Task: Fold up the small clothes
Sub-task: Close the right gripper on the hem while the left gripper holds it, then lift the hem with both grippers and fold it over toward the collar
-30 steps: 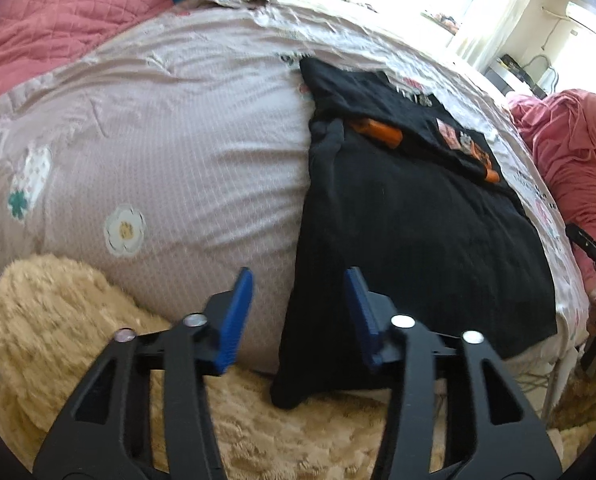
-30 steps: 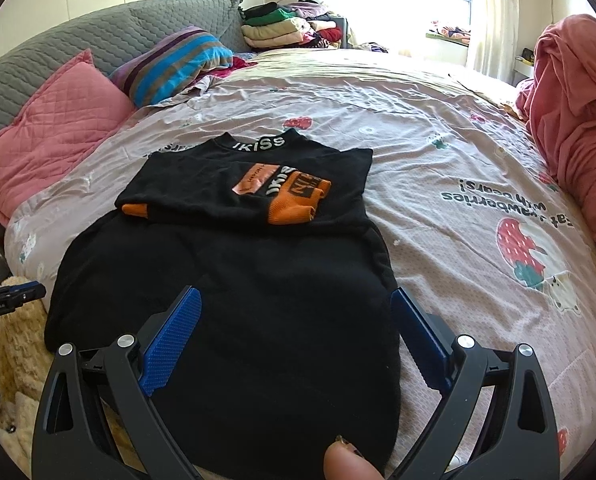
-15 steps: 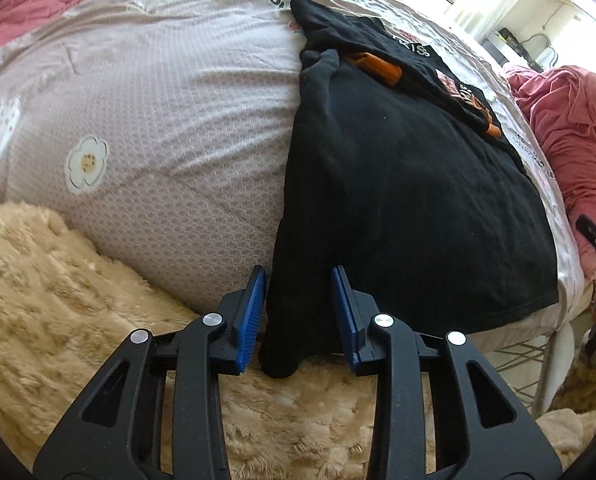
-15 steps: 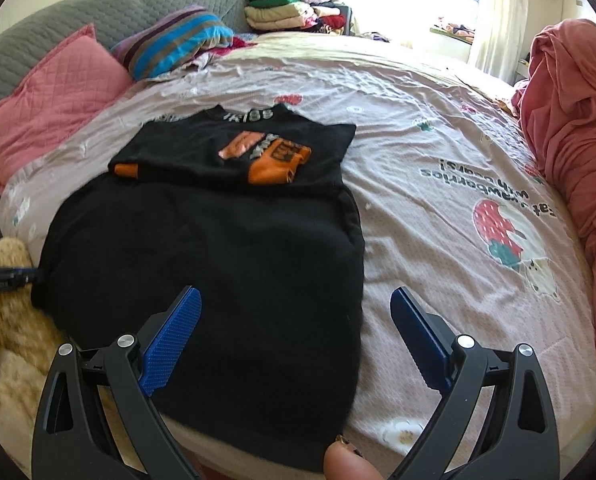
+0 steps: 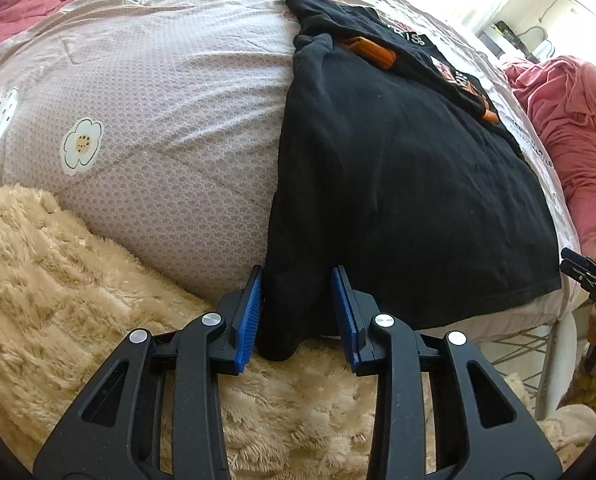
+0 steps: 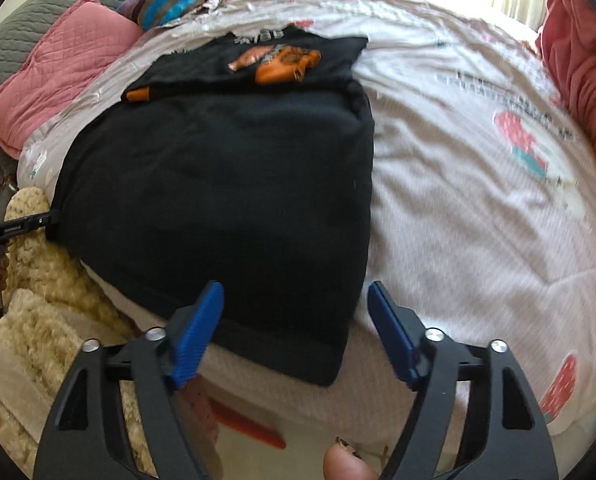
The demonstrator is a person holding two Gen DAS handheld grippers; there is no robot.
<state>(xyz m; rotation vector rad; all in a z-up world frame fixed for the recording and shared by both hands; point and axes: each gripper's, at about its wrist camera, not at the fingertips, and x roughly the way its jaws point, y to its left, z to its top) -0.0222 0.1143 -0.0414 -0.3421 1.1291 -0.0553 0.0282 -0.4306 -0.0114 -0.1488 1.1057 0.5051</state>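
The left tool (image 5: 297, 312) has been closing in and is now straddling the hanging corner of the black cotton T-shirt (image 5: 397, 184), pads apart. The right tool (image 6: 294, 332) has been dropping to the opposite hem corner, blue pads wide apart. The shirt is lying on the pink floral bedspread (image 5: 158, 120).

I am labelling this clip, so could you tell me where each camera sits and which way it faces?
Left wrist: on the left gripper, facing along the bed; open fingers straddle the black garment's lower left corner.
Right wrist: on the right gripper, facing the pink pillow; open fingers frame the lower right corner; a fingertip shows.
Shared: garment, quilt.
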